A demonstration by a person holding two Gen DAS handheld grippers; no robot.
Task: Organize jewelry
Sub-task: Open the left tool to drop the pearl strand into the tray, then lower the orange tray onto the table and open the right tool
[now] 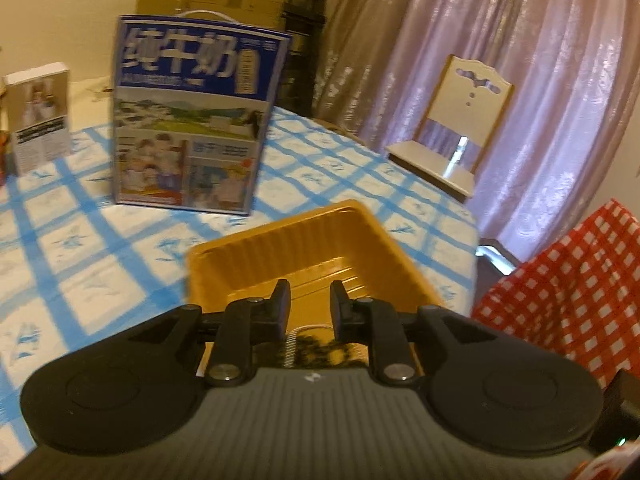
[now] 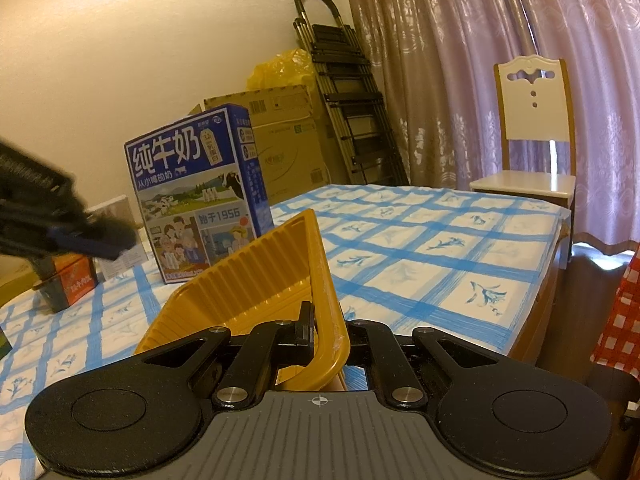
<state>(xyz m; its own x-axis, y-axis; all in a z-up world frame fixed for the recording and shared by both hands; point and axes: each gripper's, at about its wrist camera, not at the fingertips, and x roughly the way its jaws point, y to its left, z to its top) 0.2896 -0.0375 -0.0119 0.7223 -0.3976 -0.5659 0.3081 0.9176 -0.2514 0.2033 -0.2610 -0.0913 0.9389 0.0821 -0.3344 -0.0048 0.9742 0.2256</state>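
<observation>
My right gripper (image 2: 326, 330) has its jaws clamped on the rim of the yellow tray (image 2: 256, 276), holding it tilted up off the worktop (image 2: 420, 240), which wears a blue-checked cloth.

Through the left wrist view, my left gripper (image 1: 310, 304) hangs over the tray's open inside, jaws a little apart with nothing pressed between them. Just under them, on the tray floor close to the gripper body, lies a dark, blurred tangle with a pale cord (image 1: 316, 344); I take it for the jewelry, but I cannot make out what piece it is.

Behind the tray stands a blue milk carton (image 2: 196, 196). Left of it is a small white box (image 1: 40, 120), and an orange box (image 2: 74, 280) sits near the worktop's left edge. A white chair (image 2: 532, 136) stands by the curtain (image 2: 460, 60).
</observation>
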